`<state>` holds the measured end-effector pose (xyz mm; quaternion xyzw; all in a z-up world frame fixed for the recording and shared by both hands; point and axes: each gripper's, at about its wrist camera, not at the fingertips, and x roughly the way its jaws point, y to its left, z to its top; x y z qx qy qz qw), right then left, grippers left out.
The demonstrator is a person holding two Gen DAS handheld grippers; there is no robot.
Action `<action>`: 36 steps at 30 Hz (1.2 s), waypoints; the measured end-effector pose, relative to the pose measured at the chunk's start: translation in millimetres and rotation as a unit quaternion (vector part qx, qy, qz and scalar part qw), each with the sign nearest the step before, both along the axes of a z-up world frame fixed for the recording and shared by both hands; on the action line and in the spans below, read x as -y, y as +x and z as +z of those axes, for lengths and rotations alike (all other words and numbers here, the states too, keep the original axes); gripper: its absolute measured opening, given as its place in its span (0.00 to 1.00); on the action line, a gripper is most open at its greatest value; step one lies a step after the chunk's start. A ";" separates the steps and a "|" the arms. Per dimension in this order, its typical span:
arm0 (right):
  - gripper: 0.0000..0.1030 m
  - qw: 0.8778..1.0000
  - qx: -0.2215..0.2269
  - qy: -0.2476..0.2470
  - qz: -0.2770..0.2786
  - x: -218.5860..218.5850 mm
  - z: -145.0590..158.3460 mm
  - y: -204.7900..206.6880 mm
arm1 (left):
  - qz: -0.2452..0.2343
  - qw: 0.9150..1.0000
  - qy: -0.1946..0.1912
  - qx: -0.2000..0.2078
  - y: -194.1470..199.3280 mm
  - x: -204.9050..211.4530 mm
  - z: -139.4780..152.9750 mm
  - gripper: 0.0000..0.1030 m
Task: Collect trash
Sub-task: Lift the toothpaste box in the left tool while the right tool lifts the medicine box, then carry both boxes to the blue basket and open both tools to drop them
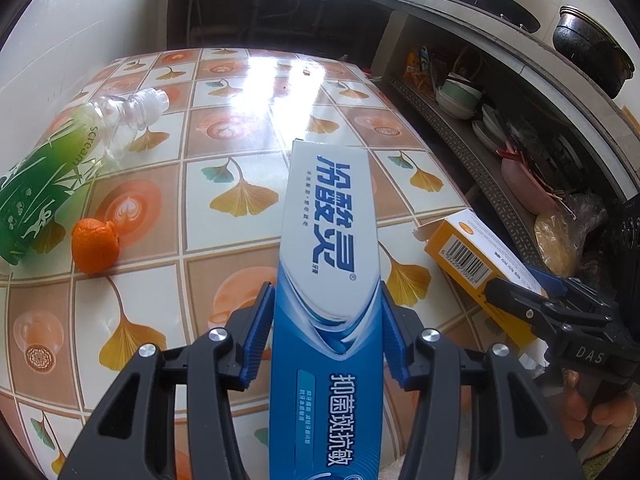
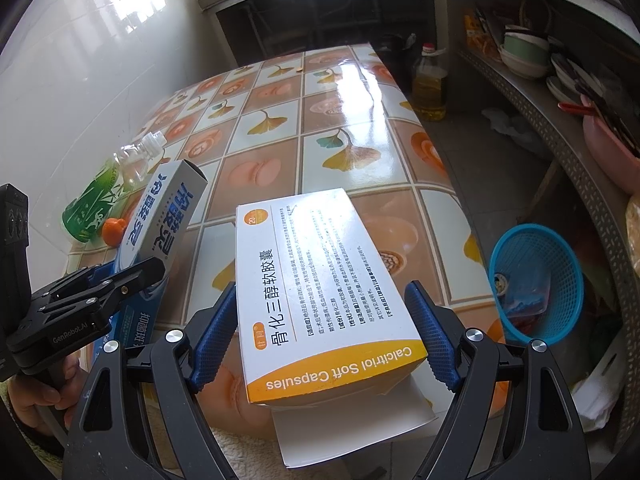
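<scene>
— Two boxes up?
— Yes. Left tongs (image 1: 326, 336) clamp the toothpaste box (image 1: 328, 280), pointing to twelve o'clock over the counter (image 1: 240, 120).
— Right?
— Right tongs (image 2: 326, 332) squeeze the capsule box (image 2: 316, 280). Bottle (image 1: 52, 184) and orange peel (image 1: 95, 245) lie at nine o'clock; blue basket (image 2: 536, 280) at three, on the floor.

Glossy cardboard toothpaste box (image 1: 326, 280), clear plastic bottle (image 1: 72, 160), glossy tablecloth (image 1: 240, 128).

toothpaste box (image 1: 326, 280) held | capsule box (image 2: 320, 296) held | bottle (image 1: 60, 168) (lying), orange peel (image 1: 95, 245) on table
</scene>
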<state>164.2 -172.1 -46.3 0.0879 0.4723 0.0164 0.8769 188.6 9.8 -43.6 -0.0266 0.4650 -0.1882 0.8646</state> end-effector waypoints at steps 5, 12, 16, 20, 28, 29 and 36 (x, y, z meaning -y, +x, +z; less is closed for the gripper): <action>0.75 1.000 0.000 0.001 0.000 0.7 0.0 -0.5 | 0.000 1.000 0.000 0.000 0.4 -0.7 -0.1 0.47; 0.75 1.000 0.000 0.004 -0.003 1.2 0.4 -1.5 | -0.001 1.000 -0.001 -0.001 -1.4 1.3 0.9 0.47; 0.75 1.000 -0.001 0.005 -0.004 1.5 0.7 -1.7 | 0.000 1.000 -0.001 -0.001 -1.7 1.8 1.0 0.47; 0.75 1.000 0.000 0.006 -0.004 1.6 0.7 -1.8 | 0.000 1.000 -0.002 -0.001 -1.4 1.2 1.0 0.47; 0.74 1.000 0.006 0.028 -0.009 10.0 3.7 -4.0 | -0.004 1.000 -0.009 0.001 -1.2 3.9 5.2 0.47; 0.74 0.999 0.008 0.032 -0.011 12.1 5.3 -4.9 | -0.007 1.000 -0.011 0.003 -1.7 7.4 7.5 0.47; 0.74 0.997 0.033 0.068 -0.035 41.0 20.6 -16.2 | -0.036 0.999 -0.022 0.018 -2.7 34.8 28.5 0.47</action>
